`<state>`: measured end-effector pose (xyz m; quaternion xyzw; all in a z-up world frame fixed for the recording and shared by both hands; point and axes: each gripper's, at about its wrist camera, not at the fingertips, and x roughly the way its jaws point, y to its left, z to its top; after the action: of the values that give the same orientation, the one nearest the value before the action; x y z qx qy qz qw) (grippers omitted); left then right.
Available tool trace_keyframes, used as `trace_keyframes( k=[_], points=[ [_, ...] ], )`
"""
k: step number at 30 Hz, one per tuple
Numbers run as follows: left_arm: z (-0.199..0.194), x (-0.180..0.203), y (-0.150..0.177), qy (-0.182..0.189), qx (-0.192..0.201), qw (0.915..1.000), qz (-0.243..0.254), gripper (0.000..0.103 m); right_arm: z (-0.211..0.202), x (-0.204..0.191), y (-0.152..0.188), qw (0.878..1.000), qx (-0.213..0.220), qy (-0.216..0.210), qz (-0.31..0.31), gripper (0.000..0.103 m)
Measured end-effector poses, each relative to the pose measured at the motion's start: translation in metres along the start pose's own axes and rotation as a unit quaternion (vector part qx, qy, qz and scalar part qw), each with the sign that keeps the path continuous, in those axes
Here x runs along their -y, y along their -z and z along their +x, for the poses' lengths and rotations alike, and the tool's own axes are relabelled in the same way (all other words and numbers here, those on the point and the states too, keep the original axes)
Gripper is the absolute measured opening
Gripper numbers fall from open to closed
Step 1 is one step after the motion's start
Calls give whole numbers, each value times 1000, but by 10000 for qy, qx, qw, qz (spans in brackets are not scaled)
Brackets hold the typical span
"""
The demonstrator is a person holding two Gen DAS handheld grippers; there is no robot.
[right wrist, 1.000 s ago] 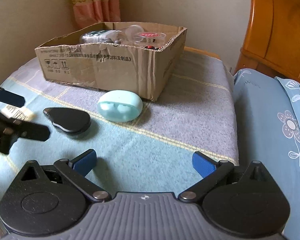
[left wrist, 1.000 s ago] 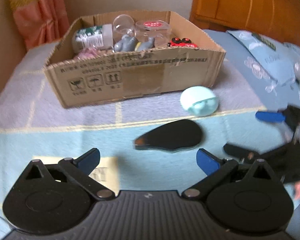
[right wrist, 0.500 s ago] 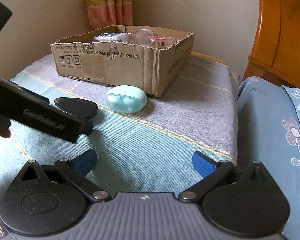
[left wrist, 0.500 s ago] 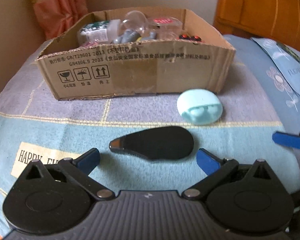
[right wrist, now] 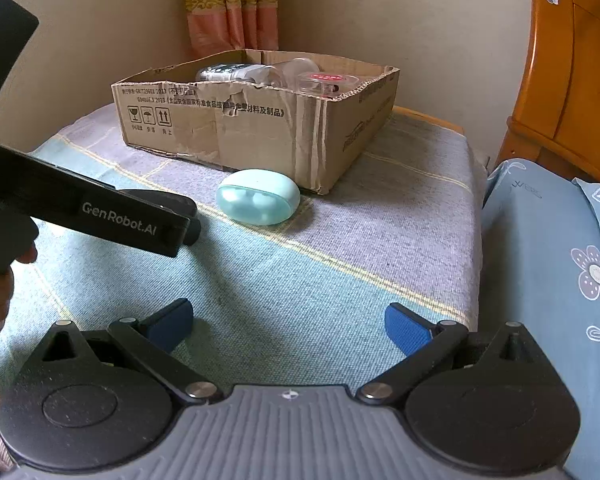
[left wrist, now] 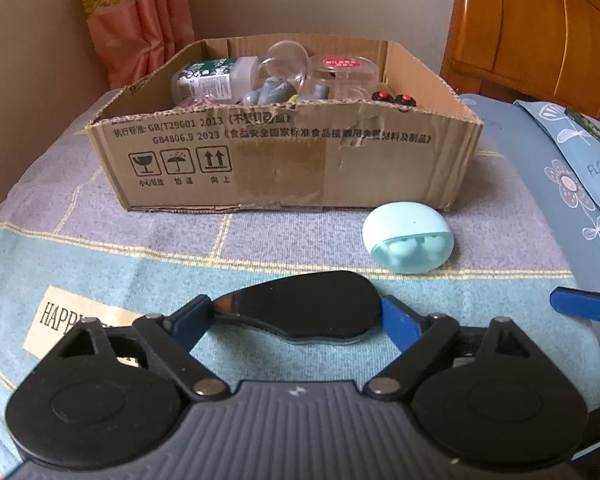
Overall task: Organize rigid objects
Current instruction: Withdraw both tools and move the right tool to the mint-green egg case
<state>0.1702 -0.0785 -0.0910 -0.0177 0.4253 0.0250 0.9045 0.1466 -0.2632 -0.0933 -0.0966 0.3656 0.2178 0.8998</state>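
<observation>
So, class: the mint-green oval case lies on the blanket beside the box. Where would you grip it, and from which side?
Grip the mint-green case across its short width, at the middle of the oval, coming from above. It lies flat on the blanket with its long axis along the cardboard box wall, so the narrow span probably fits the open right gripper best. The rounded ends would likely slip.

Left gripper (left wrist: 296,318) jaws wide, flanking black teardrop object (left wrist: 300,306); cardboard box (left wrist: 284,168) behind.
</observation>
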Motion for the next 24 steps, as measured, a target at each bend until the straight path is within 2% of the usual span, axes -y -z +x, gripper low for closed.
trace_keyframes(
  k=[7,10,18,24],
  points=[
    [1,-24,-2,-36,-50,10000,-65,89,6,-4,-8,9999,-124,49,46,103],
    [0,-37,-3,73,-100,9998,140,89,12,-7,-15,9998,-191,81,83,103],
    [0,-71,-4,83,-140,9998,95,89,36,-20,-40,9994,-322,78,95,103],
    [2,-83,-6,137,-126,9997,148,89,56,-28,-59,9992,-311,165,193,103]
  ],
)
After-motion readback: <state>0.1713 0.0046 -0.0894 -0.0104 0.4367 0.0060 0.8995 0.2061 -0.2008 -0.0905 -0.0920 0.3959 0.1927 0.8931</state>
